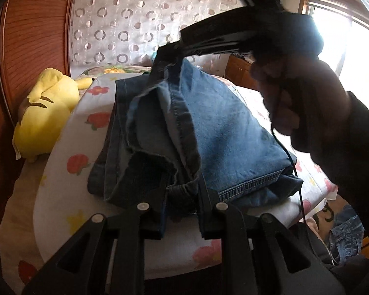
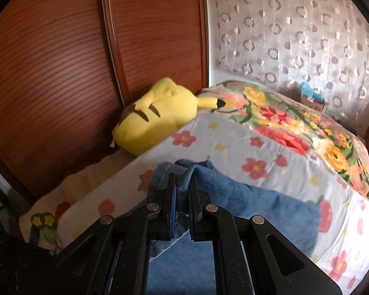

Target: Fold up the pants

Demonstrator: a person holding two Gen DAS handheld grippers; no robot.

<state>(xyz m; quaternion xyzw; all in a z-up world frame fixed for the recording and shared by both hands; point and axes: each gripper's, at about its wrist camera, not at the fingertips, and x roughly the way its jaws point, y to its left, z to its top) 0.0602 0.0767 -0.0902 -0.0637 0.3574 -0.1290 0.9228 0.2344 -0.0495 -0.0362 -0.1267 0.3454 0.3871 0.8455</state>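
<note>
On the flowered bed [image 2: 233,147], both tongs (left [image 1: 182,196], right [image 2: 183,191]) pinch the jeans [image 1: 221,127]

jeans [image 1: 223,132] and plush [image 1: 46,113] on bed [image 1: 61,184]

The left wrist camera sits just behind its gripper's fingers [image 1: 160,218], looking down at an angle, very close to the jeans [image 1: 221,127] on the bed; the right wrist camera looks likewise past its own fingers [image 2: 171,201], close to the jeans; both views share the flowered sheet [image 2: 233,147], yellow plush toy [image 1: 46,113], wooden wardrobe [image 2: 61,61] and curtain [image 1: 135,19].
</note>
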